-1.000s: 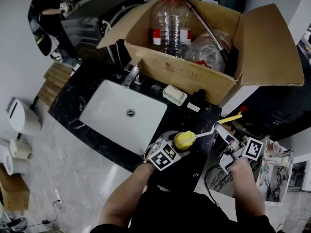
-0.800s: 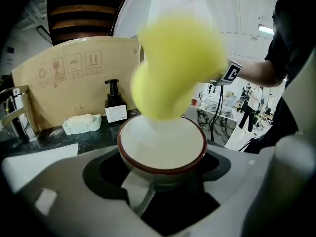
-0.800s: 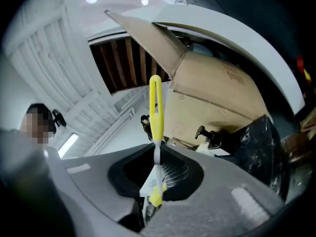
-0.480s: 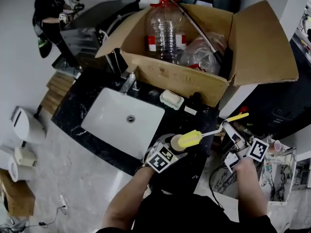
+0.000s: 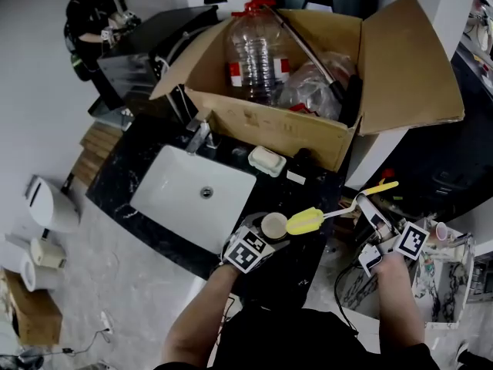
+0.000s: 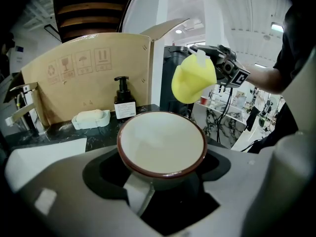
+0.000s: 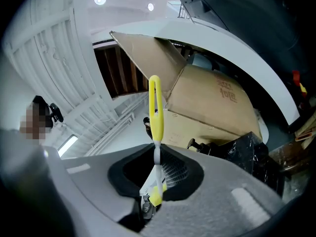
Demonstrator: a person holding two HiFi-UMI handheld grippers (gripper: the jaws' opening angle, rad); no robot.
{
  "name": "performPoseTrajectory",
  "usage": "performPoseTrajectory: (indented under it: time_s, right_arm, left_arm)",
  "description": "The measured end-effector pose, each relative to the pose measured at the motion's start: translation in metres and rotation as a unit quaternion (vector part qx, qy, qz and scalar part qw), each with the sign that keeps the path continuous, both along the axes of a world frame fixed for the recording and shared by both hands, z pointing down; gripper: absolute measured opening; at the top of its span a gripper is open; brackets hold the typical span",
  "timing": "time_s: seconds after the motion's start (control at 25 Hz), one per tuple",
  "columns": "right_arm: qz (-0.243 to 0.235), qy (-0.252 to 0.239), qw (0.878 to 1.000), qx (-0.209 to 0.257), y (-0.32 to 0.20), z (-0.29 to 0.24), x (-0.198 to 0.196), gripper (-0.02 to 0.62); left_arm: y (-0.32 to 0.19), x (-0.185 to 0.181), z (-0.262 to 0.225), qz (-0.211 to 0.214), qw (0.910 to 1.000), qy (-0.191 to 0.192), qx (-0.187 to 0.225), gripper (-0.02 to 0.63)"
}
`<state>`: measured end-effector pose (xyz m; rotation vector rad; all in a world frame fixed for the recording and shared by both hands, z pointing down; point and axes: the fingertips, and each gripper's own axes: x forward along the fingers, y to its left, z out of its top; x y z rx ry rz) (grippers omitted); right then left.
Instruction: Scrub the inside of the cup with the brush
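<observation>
A cup (image 5: 273, 225) with a brown rim and white inside (image 6: 162, 143) sits in my left gripper (image 5: 260, 236), whose jaws are shut on its sides (image 6: 159, 180) above the counter's front edge. The brush has a yellow sponge head (image 5: 304, 221), a white stem and a yellow handle end (image 5: 381, 186). Its head hangs just right of the cup's mouth, above and beyond the rim (image 6: 193, 80), outside the cup. My right gripper (image 5: 367, 214) is shut on the brush handle (image 7: 155, 110), which runs up between its jaws (image 7: 156, 184).
A white sink (image 5: 192, 196) with a faucet (image 5: 199, 136) lies in the black counter (image 5: 304, 264). Behind it are a soap dish (image 5: 266, 160), a pump bottle (image 6: 124, 104) and an open cardboard box (image 5: 308, 75) holding a plastic bottle (image 5: 253, 48). A person (image 5: 94, 18) stands far left.
The sponge head has moved off the cup's mouth to the right, so the cup's white inside now shows. Both grippers keep their hold.
</observation>
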<state>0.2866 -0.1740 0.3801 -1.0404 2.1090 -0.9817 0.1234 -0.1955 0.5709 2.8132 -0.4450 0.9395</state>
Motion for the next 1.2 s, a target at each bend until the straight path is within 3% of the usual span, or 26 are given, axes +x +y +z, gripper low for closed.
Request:
performPoseTrajectory:
  time_s: [0.48, 0.68, 0.92, 1.2]
  right_arm:
    - [-0.016, 0.027, 0.999, 0.011, 0.02, 0.003, 0.03, 0.038]
    - [-0.012, 0.094, 0.995, 0.034, 0.028, -0.003, 0.038, 0.038]
    - [-0.014, 0.158, 0.985, 0.072, 0.041, -0.023, 0.019, 0.04]
    - [-0.007, 0.25, 0.961, 0.115, 0.08, -0.047, -0.015, 0.04]
  left_arm:
    - [0.004, -0.016, -0.032, -0.045, 0.9988, 0.003, 0.018, 0.401]
    - [0.009, -0.028, -0.063, -0.081, 0.9955, 0.028, 0.04, 0.354]
    - [0.011, -0.041, -0.107, -0.111, 0.989, 0.058, 0.079, 0.298]
    - [0.026, -0.059, -0.16, -0.129, 0.9762, 0.131, 0.115, 0.221]
